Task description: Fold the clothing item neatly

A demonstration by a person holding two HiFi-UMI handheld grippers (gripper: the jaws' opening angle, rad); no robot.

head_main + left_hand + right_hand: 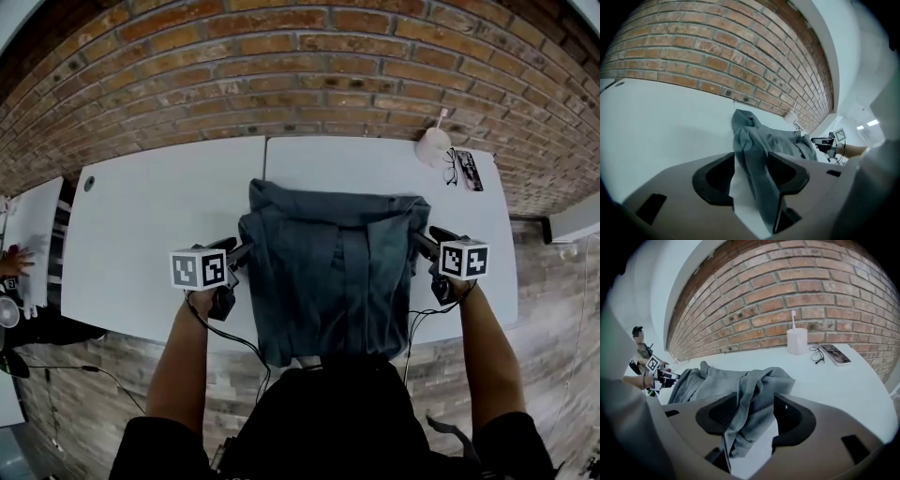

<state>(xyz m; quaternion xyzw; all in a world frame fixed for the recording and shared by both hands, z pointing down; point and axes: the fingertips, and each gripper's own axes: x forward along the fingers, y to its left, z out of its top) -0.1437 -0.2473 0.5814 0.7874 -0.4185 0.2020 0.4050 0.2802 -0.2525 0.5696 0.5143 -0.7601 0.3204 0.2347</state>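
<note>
Judging by how the grey garment [333, 272] lies, I am at the end of one fold. It sits in the middle of the white desk [141, 234] as a rough rectangle, with its side parts doubled in over the body and its near end hanging over the desk's edge towards me. My left gripper [242, 253] is at its left edge and my right gripper [422, 244] at its right edge. Both pairs of fingers are spread. A bunched fold of cloth stands between each pair, but bare desk shows beside it, so I read neither as pinching. The cloth there is humped and creased rather than flat. The next move, as I see it, calls for drawing both grippers clear sideways without dragging the edges out. Then I should take the hanging near end at its two corners and carry it evenly over the body, both hands level, so that the edges meet square.
</note>
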